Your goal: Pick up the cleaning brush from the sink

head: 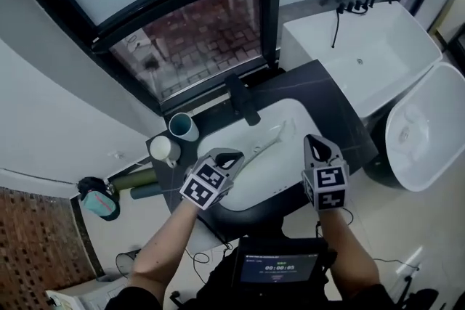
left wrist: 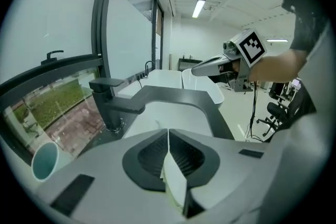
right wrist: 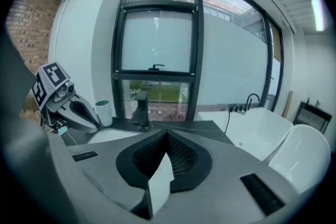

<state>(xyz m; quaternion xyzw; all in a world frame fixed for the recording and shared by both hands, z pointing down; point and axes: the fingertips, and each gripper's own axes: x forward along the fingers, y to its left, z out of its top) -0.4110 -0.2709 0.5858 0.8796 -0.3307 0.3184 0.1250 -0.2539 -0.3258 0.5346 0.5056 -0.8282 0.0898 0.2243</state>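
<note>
In the head view, the white cleaning brush (head: 267, 146) lies slantwise in the white sink (head: 287, 178), below the black faucet (head: 243, 101). My left gripper (head: 236, 156) hovers over the sink's left rim, its tip just left of the brush handle's near end. Its jaws meet with nothing between them (left wrist: 168, 132). My right gripper (head: 314, 139) hangs over the sink's right rim, to the right of the brush. It is also shut and empty (right wrist: 167, 134). Each gripper shows in the other's view: the right gripper (left wrist: 195, 69) and the left gripper (right wrist: 94, 123).
A teal cup (head: 183, 127) and a white mug (head: 164, 150) stand on the black counter (head: 330, 94) left of the faucet. A green bottle (head: 135, 179) lies further left. A white bathtub (head: 374, 54) and a white oval fixture (head: 425, 127) are at the right. A window (head: 192, 33) is behind.
</note>
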